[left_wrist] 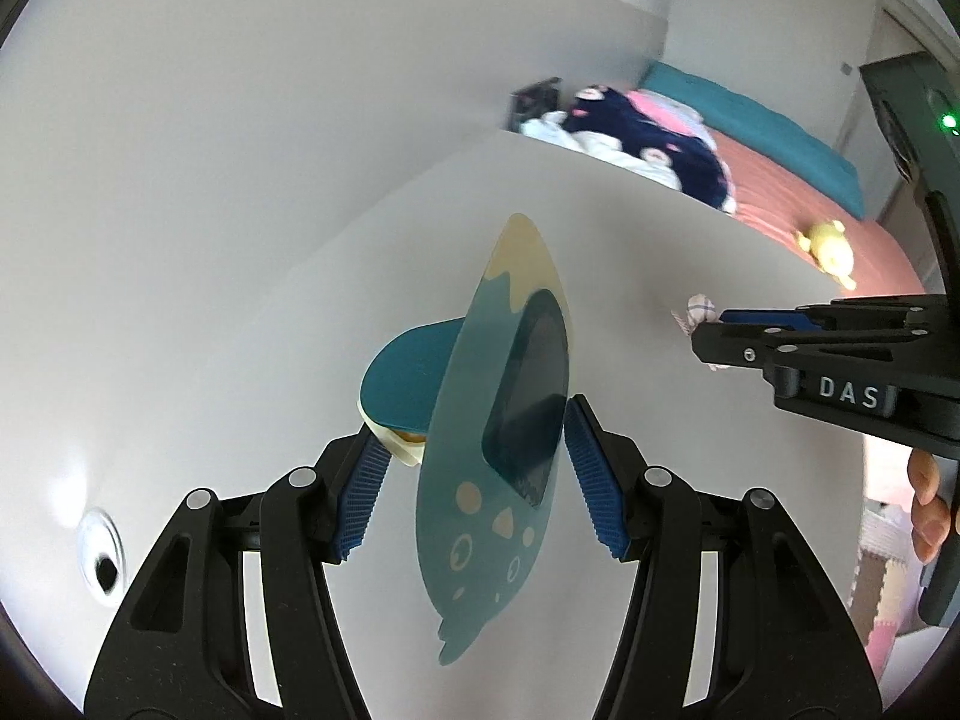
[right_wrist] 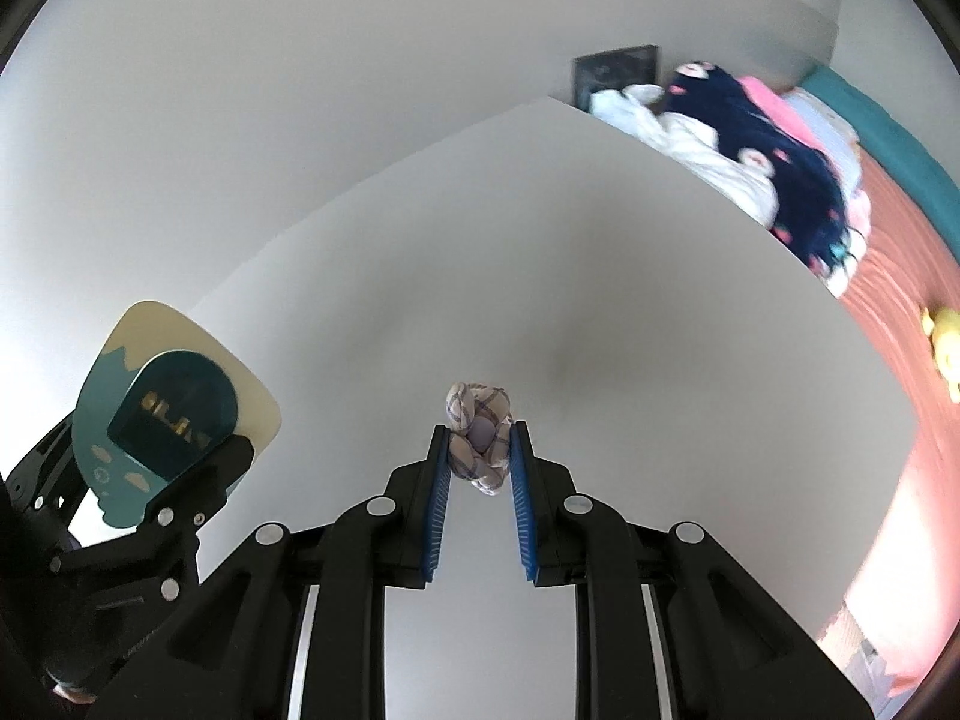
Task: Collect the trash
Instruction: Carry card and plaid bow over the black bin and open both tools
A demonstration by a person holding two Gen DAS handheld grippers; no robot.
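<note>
We've got both grippers up over the white table [left_wrist: 600, 252] right now, each w/ a piece of trash. Left gripper [left_wrist: 474, 474]: jaws clamped on a teal-and-cream snack packet [left_wrist: 492, 432] w/ a cartoon face and a dark window. In the left wrist view the packet stands edge-on between the blue pads [left_wrist: 591, 474], the right pad pressing on its window side, the left pad on the cream-edged teal part behind it. From the right wrist view the same packet sits at lower left, flat face toward us, gold lettering on the dark panel, held clear above the tabletop.

Right gripper [right_wrist: 480, 456]: jaws nearly together, pinching a crumpled ball of checked paper [right_wrist: 480, 432], pale w/ thin purple lines. The wad sits at the fingertips, bulging a bit past them. In the left wrist view we catch that gripper coming in from the right edge, marked DAS, the wad poking out at its tip, and a person's fingers [left_wrist: 927, 504] wrapped on the handle below.

Background, blurry: a bed [left_wrist: 798, 180] w/ salmon cover and teal edge beyond the table's far side, a heap of clothes [right_wrist: 750, 150] in white, navy and pink on it, a small yellow plush toy [left_wrist: 828, 243] nr the table edge. Foam floor tiles [left_wrist: 876, 564] at far right. A round hole [left_wrist: 105, 552] shows in the white surface at lower left of the left wrist view.
</note>
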